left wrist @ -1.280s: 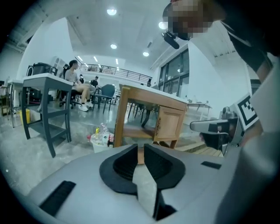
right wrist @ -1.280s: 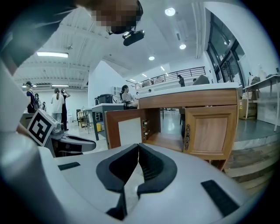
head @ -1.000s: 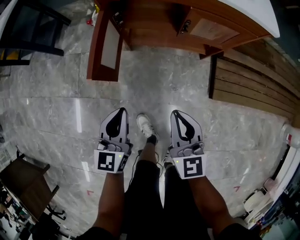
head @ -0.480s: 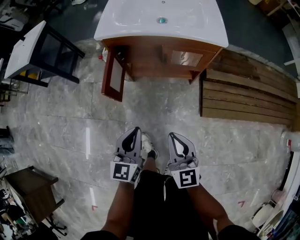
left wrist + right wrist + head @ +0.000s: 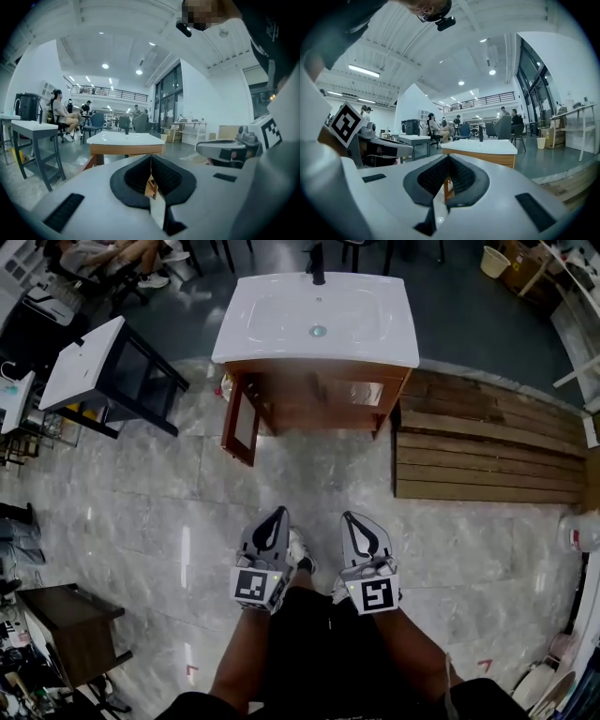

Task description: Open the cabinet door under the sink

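cabinet door (image 5: 241, 424) upright, swung open outward at left.

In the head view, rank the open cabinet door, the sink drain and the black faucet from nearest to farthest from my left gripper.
From the left gripper:
1. The open cabinet door, ahead on the floor, swung out at the vanity's left.
2. The sink drain, in the middle of the white basin.
3. The black faucet, at the basin's far edge.

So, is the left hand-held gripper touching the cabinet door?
Apart. Head view shows the left hand-held gripper well short of the cabinet door, floor between them.
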`<state>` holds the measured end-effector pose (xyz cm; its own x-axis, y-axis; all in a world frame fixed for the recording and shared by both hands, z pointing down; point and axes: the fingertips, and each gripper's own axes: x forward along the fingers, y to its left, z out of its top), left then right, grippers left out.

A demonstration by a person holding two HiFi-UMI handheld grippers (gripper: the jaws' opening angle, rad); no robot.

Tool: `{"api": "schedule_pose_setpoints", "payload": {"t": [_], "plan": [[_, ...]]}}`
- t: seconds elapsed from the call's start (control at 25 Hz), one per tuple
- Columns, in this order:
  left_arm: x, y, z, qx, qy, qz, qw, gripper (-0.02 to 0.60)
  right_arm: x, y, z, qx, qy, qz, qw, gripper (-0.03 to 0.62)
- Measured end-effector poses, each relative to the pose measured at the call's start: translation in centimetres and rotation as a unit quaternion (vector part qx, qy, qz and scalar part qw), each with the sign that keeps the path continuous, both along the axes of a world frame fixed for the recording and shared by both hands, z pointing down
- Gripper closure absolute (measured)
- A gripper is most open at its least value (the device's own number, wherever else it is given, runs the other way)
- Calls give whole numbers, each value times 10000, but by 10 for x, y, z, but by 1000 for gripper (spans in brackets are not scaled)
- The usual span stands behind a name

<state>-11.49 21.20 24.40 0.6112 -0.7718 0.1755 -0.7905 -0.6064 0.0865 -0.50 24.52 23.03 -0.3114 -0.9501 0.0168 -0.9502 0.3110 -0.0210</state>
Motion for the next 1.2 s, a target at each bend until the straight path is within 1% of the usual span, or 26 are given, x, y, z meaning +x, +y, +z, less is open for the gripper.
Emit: {"api": "schedule_pose_setpoints", "payload": {"t": [0.16,0.28,0.48,0.88,1.0,1.2], "plan": [[9,23,-20,-13,-108,142,9998,558,7,15,-26,146,122,-88,9998,572],[12,32,-33,116,-227,228,9994,558,10,23,-43,265,130,-87,9995,572],[15,41,-46,263,-352,258,9987,558,17,34,-54,259,259,-49,9993,572],[29,51,-59,380,-352,350,9980,558,27,41,-67,419,205,70,9989,572],[28,55,-60,399,-350,368,9979,558,26,44,-70,480,215,93,9986,572],[25,61,-64,399,-346,398,9978,558,22,50,-72,420,254,115,9987,572]]}}
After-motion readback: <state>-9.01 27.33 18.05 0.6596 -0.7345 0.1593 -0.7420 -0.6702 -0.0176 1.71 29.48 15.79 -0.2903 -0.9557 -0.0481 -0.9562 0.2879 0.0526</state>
